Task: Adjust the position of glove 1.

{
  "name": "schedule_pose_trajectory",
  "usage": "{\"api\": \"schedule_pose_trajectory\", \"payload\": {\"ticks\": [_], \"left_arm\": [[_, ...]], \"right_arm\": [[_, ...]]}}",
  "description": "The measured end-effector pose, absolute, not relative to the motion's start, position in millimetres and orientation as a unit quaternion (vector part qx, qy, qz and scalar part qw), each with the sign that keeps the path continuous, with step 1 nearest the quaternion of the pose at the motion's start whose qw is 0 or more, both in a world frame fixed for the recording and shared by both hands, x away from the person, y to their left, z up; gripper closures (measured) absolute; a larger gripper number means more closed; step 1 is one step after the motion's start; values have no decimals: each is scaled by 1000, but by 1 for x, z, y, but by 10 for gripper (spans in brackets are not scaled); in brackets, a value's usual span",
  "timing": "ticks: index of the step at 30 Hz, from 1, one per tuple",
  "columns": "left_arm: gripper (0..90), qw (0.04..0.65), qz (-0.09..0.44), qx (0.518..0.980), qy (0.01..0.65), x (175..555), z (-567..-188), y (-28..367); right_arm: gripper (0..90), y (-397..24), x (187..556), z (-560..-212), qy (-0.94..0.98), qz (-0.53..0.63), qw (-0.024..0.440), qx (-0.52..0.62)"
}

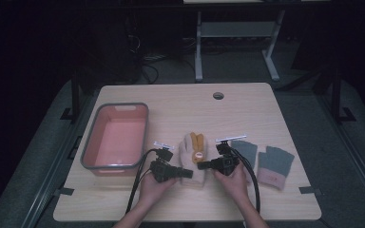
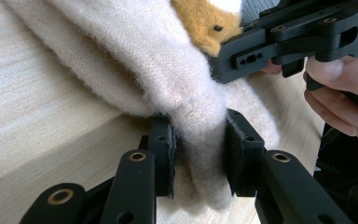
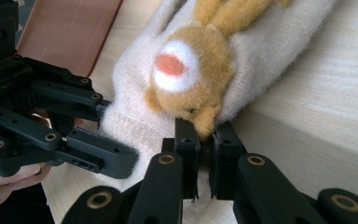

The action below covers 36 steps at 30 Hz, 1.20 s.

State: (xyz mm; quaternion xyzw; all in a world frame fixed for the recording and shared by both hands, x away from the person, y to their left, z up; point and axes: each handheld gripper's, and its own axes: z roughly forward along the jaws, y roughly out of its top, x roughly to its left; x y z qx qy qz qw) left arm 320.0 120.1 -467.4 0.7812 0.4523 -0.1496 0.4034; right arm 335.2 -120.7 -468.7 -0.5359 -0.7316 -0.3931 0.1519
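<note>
The cream fuzzy glove (image 1: pixel 194 159) with a tan animal face lies at the middle of the wooden table (image 1: pixel 247 102), between the pink bin (image 1: pixel 115 137) and two grey gloves (image 1: pixel 275 164). The left gripper (image 2: pixel 198 156) pinches its left cuff edge, while the right gripper (image 3: pixel 204 158) clamps its right edge.

Light wood bench (image 1: pixel 247 102), rounded corners, round cable hole (image 1: pixel 218 95) near far edge, centre. Pink tub (image 1: pixel 115 136) with grey rim on left side, near left edge. Cream mitten (image 1: pixel 195 156) with orange animal face at centre, toward near edge. Two grey fingerless gloves (image 1: pixel 265 161) with pink cuffs side by side toward right edge. Tape strips at near corners.
</note>
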Motion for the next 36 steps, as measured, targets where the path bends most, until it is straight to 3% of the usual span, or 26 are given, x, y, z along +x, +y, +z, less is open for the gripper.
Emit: {"api": "schedule_pose_trajectory", "payload": {"ticks": [36], "left_arm": [[680,443,-150,769,436,323,-431,132]], "right_arm": [[847,-123,336,-426,-730,-431,139,-511]]}}
